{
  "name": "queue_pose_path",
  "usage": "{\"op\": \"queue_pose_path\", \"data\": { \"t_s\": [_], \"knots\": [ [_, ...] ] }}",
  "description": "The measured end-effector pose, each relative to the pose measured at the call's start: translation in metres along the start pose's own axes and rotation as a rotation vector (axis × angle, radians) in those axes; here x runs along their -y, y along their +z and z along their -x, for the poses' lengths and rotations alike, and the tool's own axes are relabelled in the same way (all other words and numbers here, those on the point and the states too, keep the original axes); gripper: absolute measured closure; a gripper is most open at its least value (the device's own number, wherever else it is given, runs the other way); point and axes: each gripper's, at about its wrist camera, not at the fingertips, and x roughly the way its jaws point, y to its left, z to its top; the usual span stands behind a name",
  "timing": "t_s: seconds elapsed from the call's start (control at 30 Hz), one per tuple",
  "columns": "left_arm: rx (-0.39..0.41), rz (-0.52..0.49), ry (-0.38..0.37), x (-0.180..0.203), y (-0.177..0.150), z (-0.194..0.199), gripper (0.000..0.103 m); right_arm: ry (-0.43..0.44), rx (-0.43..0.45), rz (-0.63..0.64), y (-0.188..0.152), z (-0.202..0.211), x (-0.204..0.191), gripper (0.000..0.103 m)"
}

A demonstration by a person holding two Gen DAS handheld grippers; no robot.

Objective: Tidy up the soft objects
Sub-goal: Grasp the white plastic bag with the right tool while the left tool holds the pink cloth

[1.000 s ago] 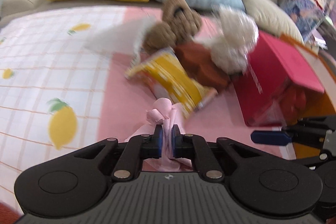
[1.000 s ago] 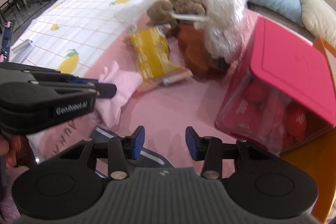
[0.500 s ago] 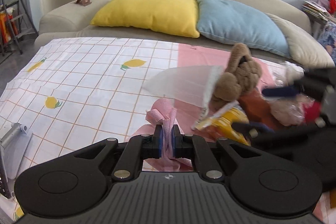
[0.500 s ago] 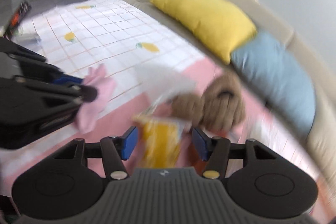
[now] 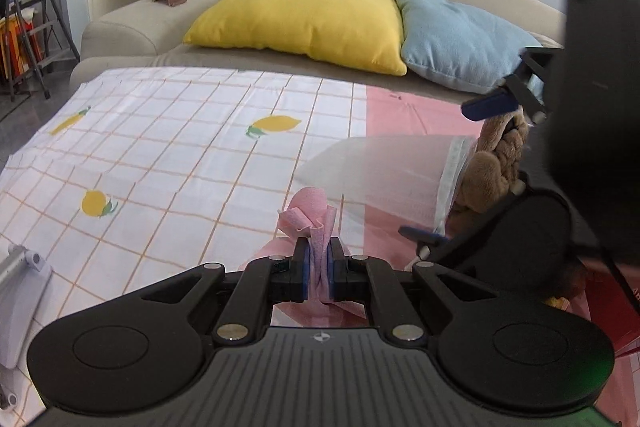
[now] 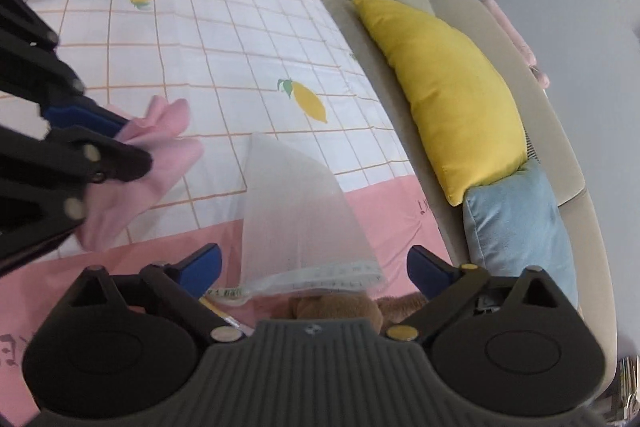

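1. Both claws have swung away from the red box and toy pile toward the lemon-print cloth; the right claw (image 6: 314, 265) has rolled over, and its jaws have just been opening.
2. The left claw (image 5: 319, 263) is clamped on a pink cloth (image 5: 314, 223), lifted over the border where the sheet's pink band meets its white checks.
3. The right claw stands wide with nothing gripped; a clear plastic bag (image 6: 298, 211) lies between its blue fingers (image 6: 202, 265), untouched.
4. A brown teddy bear (image 5: 494, 167) sits just beside the bag's sealed end.
5. Beyond, a yellow cushion (image 5: 304, 17) and a blue cushion (image 5: 460, 39) lean on the beige sofa (image 5: 132, 27).
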Motion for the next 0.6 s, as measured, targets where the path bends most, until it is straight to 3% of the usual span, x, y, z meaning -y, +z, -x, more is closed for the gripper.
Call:
{"op": "queue_pose_path", "data": {
  "t_s": [0.1,0.17,0.2,0.27,0.37,0.6],
  "knots": [
    [-0.002,0.003,-0.005,0.0,-0.001,0.001,0.094,0.019,-0.034,-0.012,0.004,-0.013,0.003,0.01],
    [-0.004,-0.001,-0.009,0.001,-0.001,0.002,0.094,0.052,-0.067,-0.041,0.008,-0.021,0.007,0.035],
    [-0.005,-0.005,-0.012,0.002,-0.001,0.002,0.094,0.064,-0.089,-0.056,0.009,-0.024,0.01,0.042],
    [-0.007,-0.013,-0.015,0.003,-0.001,0.003,0.094,0.07,-0.128,-0.087,0.01,-0.028,0.013,0.079],
    [-0.007,-0.018,-0.016,0.005,-0.001,0.005,0.094,0.077,-0.103,-0.126,0.006,-0.018,0.016,0.096],
    [-0.009,-0.037,-0.021,0.008,-0.002,0.005,0.094,0.069,0.002,-0.214,-0.005,0.036,0.021,0.101]
  ]
}}
